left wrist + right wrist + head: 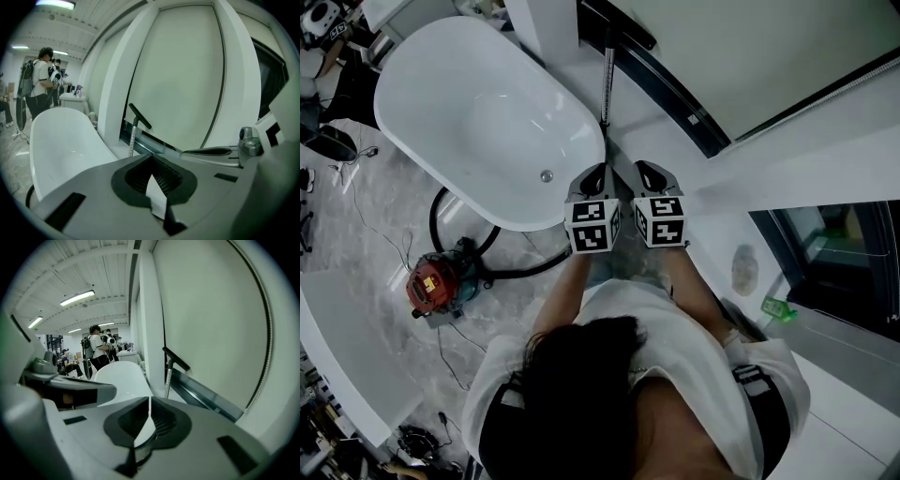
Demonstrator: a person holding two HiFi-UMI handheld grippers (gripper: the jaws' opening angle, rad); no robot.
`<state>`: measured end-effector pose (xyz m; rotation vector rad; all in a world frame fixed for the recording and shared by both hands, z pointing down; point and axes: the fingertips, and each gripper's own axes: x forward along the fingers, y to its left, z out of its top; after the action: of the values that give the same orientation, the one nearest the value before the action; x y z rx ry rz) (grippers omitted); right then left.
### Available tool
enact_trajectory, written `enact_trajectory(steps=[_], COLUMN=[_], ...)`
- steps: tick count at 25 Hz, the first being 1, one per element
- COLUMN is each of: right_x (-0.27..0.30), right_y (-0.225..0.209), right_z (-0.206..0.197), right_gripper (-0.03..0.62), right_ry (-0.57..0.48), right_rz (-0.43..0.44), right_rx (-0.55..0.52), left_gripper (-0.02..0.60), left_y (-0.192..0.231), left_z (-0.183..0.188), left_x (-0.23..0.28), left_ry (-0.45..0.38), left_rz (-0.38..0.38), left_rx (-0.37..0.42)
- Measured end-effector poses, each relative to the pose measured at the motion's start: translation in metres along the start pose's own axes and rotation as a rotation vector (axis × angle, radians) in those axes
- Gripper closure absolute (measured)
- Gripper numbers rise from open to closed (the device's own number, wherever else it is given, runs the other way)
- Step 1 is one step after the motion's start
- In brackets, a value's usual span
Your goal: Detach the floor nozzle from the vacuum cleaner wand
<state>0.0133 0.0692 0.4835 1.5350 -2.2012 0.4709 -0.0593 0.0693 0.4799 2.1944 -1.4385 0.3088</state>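
Reading from the left: the left gripper (596,172) has its jaws fully closed on nothing, and the right gripper (649,169), just beside it, is likewise closed and empty. The wand (607,89) stands ahead of both, between their lines and slightly nearer the left one, with its long axis near upright and the nozzle (623,28) at its top end, by the window (750,56). Judged from this, neither gripper is at the joint yet, and each must open before it can take hold.
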Motion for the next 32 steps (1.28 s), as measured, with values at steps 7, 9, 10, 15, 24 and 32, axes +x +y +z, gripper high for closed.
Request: enact_trajectory(steps=[7,9,10,15,24,32], right_x=[0.018,0.018,0.018,0.019,0.022,0.036], right_y=[0.003,0.003,0.003,-0.003,-0.008,-0.017], right_z=[0.019,0.023,0.025,0.027,0.031,0.051], right_gripper=[0.576,0.576,0.576,0.576,0.576,0.576], right_ry=[-0.016,-0.022,-0.023,-0.026,-0.042,-0.088], right_rz=[-0.034,-0.047,-0.053,-0.076,-0.076,-0.072], right_rx=[0.018,0.02,0.022,0.033,0.043,0.047], left_gripper=[0.577,0.577,0.577,0.577,0.577,0.577], left_y=[0.018,0.02,0.021,0.019,0.02,0.037], left_z=[0.022,0.027,0.028,0.034,0.039,0.051], left_x=[0.014,0.015,0.016,0.022,0.024,0.031], left_ry=[-0.006,-0.006,-0.005,-0.007,-0.02,-0.039], left_rz=[-0.042,-0.05,-0.055,-0.085,-0.084,-0.049], left_rx=[0.034,0.039,0.041,0.058,0.079,0.077])
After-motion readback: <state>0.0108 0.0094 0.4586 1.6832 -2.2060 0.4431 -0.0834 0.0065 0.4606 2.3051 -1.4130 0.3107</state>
